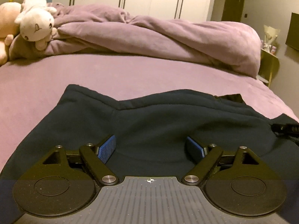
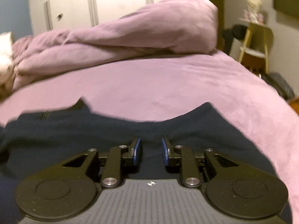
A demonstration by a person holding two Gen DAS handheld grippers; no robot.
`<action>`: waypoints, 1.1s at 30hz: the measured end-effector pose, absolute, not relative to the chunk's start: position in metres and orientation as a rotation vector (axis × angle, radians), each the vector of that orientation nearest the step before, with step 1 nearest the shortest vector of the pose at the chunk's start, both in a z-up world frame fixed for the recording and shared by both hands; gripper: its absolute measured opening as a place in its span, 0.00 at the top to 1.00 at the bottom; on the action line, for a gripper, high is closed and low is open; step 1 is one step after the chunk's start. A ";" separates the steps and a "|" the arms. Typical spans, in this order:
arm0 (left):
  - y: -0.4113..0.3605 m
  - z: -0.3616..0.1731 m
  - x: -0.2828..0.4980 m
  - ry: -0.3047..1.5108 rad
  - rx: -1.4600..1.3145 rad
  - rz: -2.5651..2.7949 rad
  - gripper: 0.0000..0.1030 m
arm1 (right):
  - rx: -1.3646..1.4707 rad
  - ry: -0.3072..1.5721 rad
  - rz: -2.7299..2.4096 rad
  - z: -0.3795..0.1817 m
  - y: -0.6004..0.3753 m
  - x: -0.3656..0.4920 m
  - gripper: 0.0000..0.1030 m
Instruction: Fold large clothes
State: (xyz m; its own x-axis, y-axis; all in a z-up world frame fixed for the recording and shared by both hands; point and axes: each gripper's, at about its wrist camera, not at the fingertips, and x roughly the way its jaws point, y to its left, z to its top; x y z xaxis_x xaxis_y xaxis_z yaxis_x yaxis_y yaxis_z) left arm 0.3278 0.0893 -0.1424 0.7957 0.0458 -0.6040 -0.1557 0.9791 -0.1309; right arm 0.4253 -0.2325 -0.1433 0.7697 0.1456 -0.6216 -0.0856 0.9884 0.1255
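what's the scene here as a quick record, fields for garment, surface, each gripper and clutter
garment: dark navy garment, spread on the bed, far edge uneven
surface: bed with purple sheet
left gripper: left gripper, jaws wide open over the garment, nothing between them
right gripper: right gripper, jaws open but narrower, over the garment
clutter: bunched purple duvet at the far side; white plush at far left

Lighting: dim, warm indoor cast; wardrobe [image 2: 119, 5] glared near-white in the right view. Garment [image 1: 149, 123] read almost black, its folds barely legible. Blur: right view smeared by motion, left view sharper. Distortion: fisheye bowing, bed [image 1: 56, 85] edges curved, corners vignetted.
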 end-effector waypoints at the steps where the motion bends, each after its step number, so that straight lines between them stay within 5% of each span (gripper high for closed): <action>1: 0.089 -0.139 0.326 0.647 -0.175 0.103 0.15 | 0.108 0.684 0.125 -0.143 -0.237 0.423 0.78; 5: 0.106 -0.126 0.304 0.619 -0.179 0.110 0.16 | 0.084 0.639 0.097 -0.131 -0.247 0.395 0.76; 7: 0.117 -0.127 0.288 0.599 -0.209 0.146 0.16 | 0.079 0.599 0.053 -0.131 -0.258 0.370 0.55; 8: 0.123 -0.128 0.282 0.587 -0.241 0.149 0.16 | 0.086 0.589 0.045 -0.133 -0.263 0.361 0.52; 23: 0.109 -0.135 0.282 0.596 -0.127 0.193 0.12 | 0.032 0.589 -0.028 -0.139 -0.261 0.356 0.48; 33: 0.102 -0.114 0.243 0.666 -0.047 0.229 0.07 | -0.230 0.535 0.028 -0.122 -0.242 0.263 0.40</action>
State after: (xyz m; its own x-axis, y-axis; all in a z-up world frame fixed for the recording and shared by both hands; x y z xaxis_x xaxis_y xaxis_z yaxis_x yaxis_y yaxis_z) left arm 0.2434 0.1020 -0.1140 0.7624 0.1957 -0.6168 -0.2255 0.9738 0.0304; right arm 0.2631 -0.2421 -0.1216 0.8603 -0.0338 -0.5087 -0.0861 0.9738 -0.2103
